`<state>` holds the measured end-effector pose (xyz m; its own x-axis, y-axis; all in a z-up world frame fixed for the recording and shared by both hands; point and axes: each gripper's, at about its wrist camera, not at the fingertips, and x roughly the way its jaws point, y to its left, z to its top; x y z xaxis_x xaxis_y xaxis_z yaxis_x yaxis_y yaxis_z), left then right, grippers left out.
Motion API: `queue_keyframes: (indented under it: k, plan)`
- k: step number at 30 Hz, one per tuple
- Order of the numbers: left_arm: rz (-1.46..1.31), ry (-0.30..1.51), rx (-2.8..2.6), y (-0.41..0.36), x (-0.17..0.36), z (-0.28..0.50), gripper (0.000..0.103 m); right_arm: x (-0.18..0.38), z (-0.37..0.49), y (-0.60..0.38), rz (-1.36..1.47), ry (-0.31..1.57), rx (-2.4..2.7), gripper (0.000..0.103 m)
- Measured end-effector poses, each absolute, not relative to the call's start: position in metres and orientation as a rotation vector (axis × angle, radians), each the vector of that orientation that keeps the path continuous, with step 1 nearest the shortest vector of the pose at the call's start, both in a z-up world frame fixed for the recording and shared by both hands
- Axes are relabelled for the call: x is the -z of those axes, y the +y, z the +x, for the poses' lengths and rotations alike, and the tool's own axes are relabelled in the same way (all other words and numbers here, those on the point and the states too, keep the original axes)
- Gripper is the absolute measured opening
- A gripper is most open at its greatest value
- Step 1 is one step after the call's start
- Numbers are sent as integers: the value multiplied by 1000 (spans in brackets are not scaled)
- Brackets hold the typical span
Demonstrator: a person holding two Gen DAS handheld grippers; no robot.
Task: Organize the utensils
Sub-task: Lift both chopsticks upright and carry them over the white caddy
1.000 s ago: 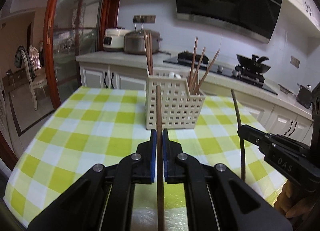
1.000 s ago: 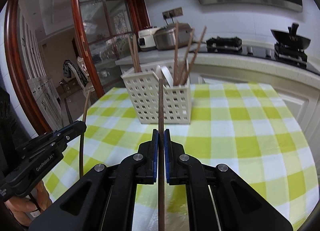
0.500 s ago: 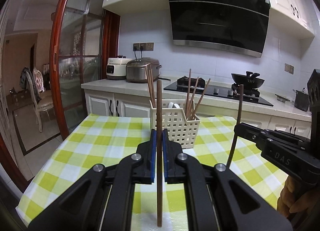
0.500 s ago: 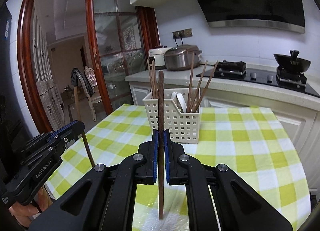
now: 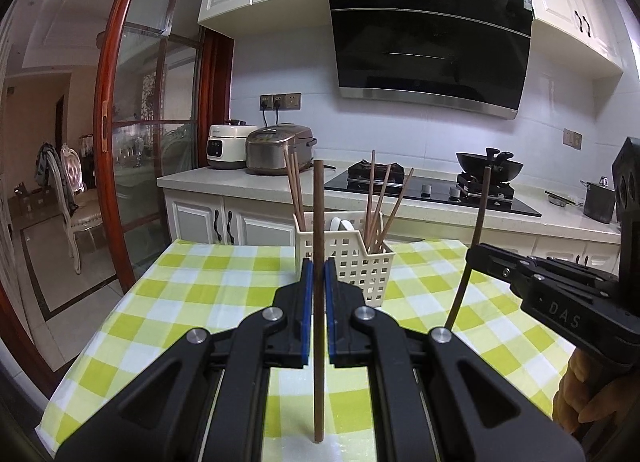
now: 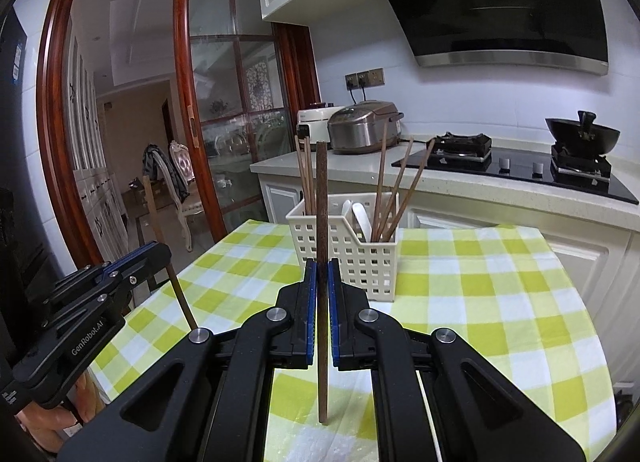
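My left gripper (image 5: 316, 266) is shut on a brown chopstick (image 5: 318, 222) held upright, its lower end hanging above the green-checked tablecloth (image 5: 200, 294). My right gripper (image 6: 321, 266) is likewise shut on a second upright brown chopstick (image 6: 321, 198). Each gripper shows in the other's view: the right one (image 5: 474, 254) with its chopstick (image 5: 478, 214), the left one (image 6: 160, 250) with its chopstick (image 6: 154, 206). Ahead stands a white slotted utensil basket (image 5: 360, 266) (image 6: 360, 258) holding several chopsticks and a white spoon (image 6: 362, 218).
Behind the table runs a white counter (image 5: 224, 178) with two rice cookers (image 5: 276, 148), a black hob (image 5: 432, 190) and a wok (image 5: 490, 166). A red-framed glass door (image 5: 120, 142) stands at the left, a chair beyond it. A hand (image 5: 580, 398) holds the right gripper.
Both grippers rose and tilted up with their chopsticks, whose lower ends came off the tablecloth. The basket now sits lower and farther in both views. Little moved over the last half second.
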<state>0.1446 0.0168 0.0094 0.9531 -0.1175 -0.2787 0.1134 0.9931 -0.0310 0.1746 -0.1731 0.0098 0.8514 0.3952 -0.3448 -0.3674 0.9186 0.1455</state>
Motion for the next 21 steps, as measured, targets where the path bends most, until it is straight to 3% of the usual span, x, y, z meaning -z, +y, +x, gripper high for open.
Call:
queue_keyframes:
  k: [21]
  plan:
    - [-6, 198, 177, 20, -88, 220, 6, -71, 269, -191, 116, 324, -409, 6]
